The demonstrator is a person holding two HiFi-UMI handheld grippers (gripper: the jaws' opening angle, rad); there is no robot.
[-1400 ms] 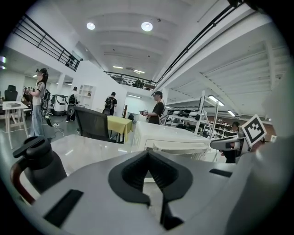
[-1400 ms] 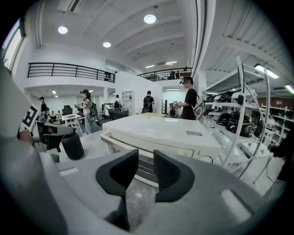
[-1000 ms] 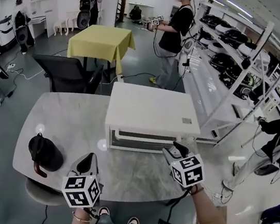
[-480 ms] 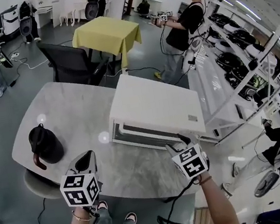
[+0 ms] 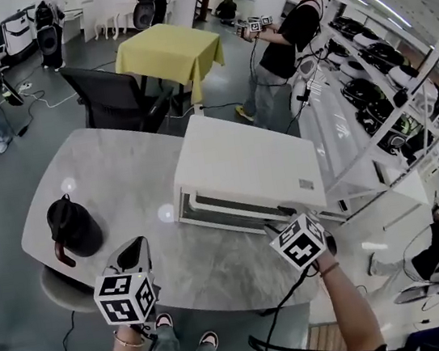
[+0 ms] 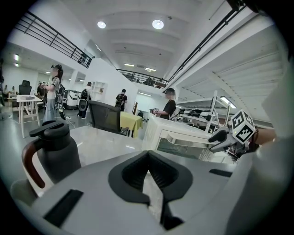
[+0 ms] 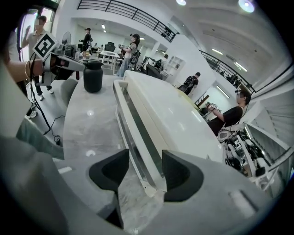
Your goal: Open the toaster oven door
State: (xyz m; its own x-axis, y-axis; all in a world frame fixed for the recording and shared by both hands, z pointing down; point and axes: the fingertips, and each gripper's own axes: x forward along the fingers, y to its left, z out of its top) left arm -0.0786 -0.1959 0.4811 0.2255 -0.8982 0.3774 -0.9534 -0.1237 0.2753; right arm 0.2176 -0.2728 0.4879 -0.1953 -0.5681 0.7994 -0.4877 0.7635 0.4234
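A white toaster oven [image 5: 242, 163] stands on the grey marble table [image 5: 105, 175], its glass door shut and its long handle [image 5: 229, 210] along the front. My right gripper [image 5: 279, 220] is at the handle's right end. In the right gripper view its jaws have just been opening and stand open [image 7: 143, 165], one on each side of the handle [image 7: 133, 128], with neither pad pressing on it. My left gripper [image 5: 137, 252] hovers over the table's near edge, left of the oven, shut [image 6: 148, 155] with nothing in it.
A black jug [image 5: 72, 227] sits on the table's left part, just left of my left gripper. Behind the table are a black chair [image 5: 114, 100] and a yellow-clothed table [image 5: 172, 51]. A person [image 5: 281, 39] stands near white shelving [image 5: 364, 51] at the right.
My right gripper has moved forward and right to the oven handle's right end and has rolled over. My left gripper has stayed where it was.
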